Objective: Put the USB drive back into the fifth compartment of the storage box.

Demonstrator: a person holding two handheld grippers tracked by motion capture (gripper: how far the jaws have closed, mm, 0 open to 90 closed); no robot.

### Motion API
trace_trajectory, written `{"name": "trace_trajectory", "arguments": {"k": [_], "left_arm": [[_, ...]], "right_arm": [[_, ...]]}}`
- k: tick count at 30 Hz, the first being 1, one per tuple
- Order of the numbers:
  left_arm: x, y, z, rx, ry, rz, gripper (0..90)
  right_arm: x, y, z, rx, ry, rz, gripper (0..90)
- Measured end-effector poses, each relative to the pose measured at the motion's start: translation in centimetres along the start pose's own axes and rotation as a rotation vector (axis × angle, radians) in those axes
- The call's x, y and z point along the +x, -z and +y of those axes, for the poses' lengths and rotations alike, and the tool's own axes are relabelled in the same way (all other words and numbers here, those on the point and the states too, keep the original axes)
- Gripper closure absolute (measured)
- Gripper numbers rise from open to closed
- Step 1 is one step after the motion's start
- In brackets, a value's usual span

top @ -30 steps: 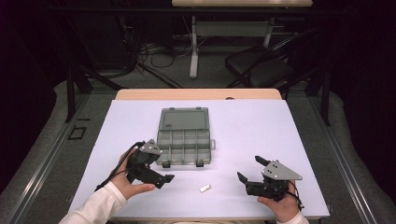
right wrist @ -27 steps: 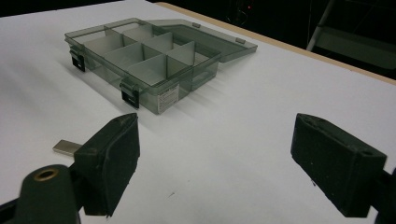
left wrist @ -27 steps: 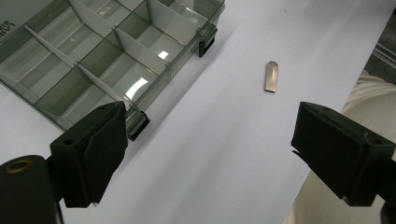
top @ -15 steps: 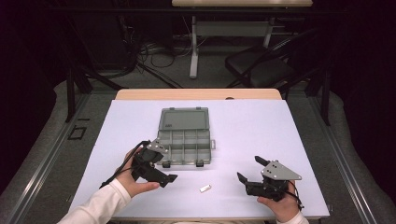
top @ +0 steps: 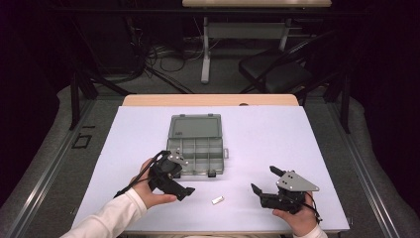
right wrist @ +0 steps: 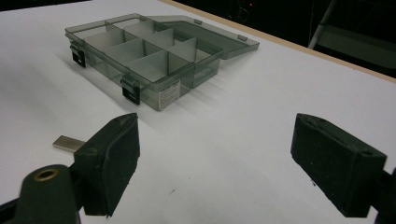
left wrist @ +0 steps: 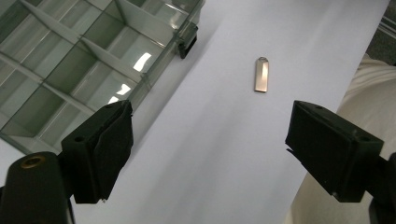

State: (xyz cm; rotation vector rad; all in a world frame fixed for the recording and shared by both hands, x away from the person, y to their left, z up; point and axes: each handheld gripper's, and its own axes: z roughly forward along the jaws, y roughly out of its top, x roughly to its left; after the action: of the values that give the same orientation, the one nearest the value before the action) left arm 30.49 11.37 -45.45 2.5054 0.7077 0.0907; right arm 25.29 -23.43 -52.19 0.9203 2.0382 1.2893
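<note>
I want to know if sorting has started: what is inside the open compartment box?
The compartment box shows bare dividers and empty cells. The left gripper hides its near-left corner in the high view. The small metal piece lies outside on the table.

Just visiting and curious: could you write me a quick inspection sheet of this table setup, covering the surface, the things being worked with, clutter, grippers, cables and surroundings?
Surface: white table top, wooden strip along its far edge.
Job's things: grey compartment box, lid open flat, compartments look empty; small metal USB stick lying on the table in front of it, untouched.
Clutter: nothing seen.
Grippers: left gripper open, jaws just closing slightly, nothing between them, aimed toward the stick; right gripper open, empty.
Cables: black cable trailing from the left gripper.
Surroundings: dark room, black chair, floor wiring.
</note>
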Motion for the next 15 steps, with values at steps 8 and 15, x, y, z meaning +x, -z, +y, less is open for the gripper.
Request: {"name": "trace_trajectory", "arguments": {"k": [8, 15], "left_arm": [[-0.7, -0.7, 0.8, 0.020, -0.032, -0.010, 15.0], [-1.0, -1.3, 1.5, 0.032, -0.047, -0.015, 15.0]], "right_arm": [[0.0, 0.0, 0.0, 0.004, 0.003, 0.000, 15.5], [0.0, 0.0, 0.0, 0.008, 0.008, 0.001, 15.5]]}}
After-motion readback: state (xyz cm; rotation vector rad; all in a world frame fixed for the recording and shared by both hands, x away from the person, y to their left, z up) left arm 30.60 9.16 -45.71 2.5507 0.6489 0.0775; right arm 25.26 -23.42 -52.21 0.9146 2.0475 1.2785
